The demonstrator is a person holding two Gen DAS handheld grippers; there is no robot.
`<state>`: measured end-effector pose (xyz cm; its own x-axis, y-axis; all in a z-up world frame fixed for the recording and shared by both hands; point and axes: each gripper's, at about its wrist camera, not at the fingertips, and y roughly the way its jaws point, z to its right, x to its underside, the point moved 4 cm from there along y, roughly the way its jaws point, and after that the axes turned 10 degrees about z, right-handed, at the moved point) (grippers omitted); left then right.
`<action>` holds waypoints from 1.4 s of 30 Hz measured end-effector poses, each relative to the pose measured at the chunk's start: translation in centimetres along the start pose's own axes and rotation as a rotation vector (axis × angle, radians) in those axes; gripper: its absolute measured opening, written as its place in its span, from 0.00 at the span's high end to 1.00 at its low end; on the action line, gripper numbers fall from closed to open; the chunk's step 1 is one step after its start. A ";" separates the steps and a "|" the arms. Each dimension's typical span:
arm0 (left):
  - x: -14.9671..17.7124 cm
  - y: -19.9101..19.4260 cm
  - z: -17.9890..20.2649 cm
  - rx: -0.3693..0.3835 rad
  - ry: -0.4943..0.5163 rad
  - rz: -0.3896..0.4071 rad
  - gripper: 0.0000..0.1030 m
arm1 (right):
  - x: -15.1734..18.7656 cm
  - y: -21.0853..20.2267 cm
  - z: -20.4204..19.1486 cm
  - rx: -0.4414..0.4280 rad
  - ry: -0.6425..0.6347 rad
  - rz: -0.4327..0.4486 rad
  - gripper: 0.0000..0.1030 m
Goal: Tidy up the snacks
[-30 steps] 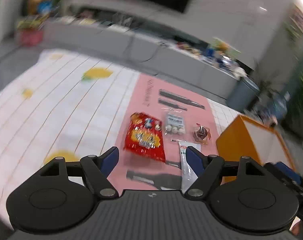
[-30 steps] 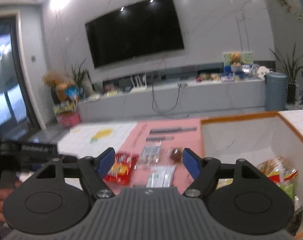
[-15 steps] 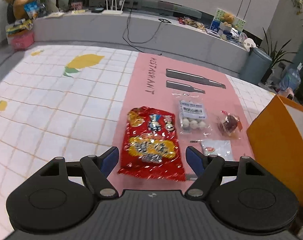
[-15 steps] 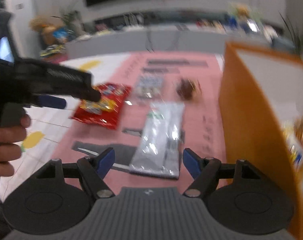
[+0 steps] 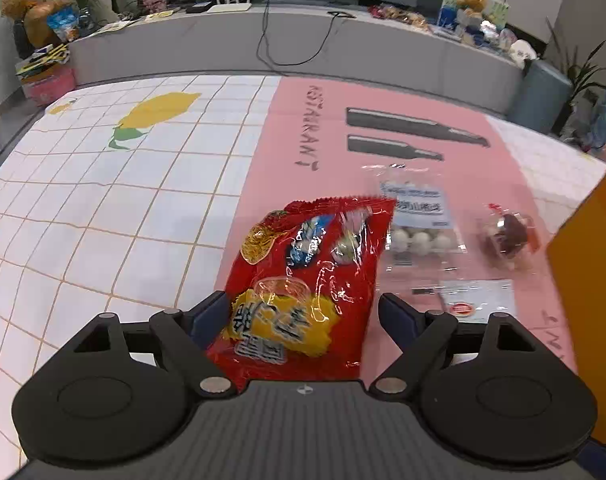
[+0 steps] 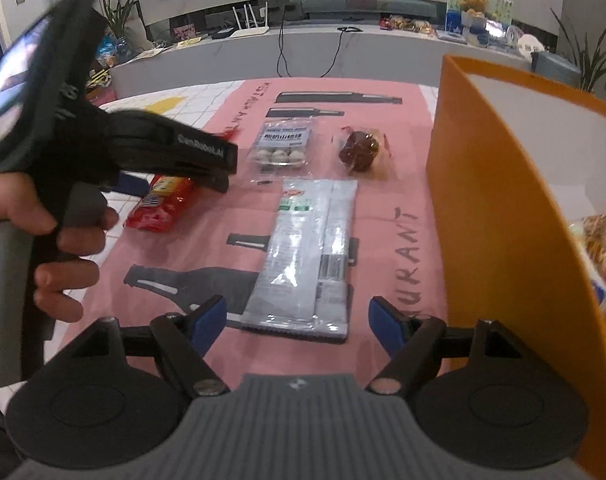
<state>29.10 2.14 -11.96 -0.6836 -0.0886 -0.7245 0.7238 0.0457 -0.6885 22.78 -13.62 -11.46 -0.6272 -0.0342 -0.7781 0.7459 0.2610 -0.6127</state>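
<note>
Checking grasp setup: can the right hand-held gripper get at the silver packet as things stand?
Probably yes. The right hand-held gripper is opening, and the silver packet lies flat on the pink mat just ahead of its fingertips, nothing on top. The orange box stands close on the right but clear of it.

left gripper (image 5: 303, 316): tilted down, jaws opening wide, blue pads pressing on nothing | left hand (image 6: 59, 236): fingers curled around the handle | right gripper (image 6: 297, 320): tilted down, jaws opening slightly, pads clear, nothing gripped
</note>
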 end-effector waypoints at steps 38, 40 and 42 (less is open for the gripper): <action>4.5 -7.9 -3.7 0.061 0.004 0.035 0.20 | 2.1 2.9 -3.9 0.019 -0.125 0.067 0.10; 4.3 -8.1 -3.8 0.069 -0.020 0.033 0.20 | 1.9 3.2 -4.1 0.021 -0.126 0.081 0.10; 4.0 -8.2 -3.7 0.073 -0.016 0.043 0.20 | 1.8 3.6 -4.1 0.023 -0.129 0.093 0.10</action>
<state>20.03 5.06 -9.34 -0.6509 -0.1037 -0.7521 0.7575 -0.0227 -0.6524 23.38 -8.79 -14.47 -0.5226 -0.1346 -0.8419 0.8052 0.2468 -0.5392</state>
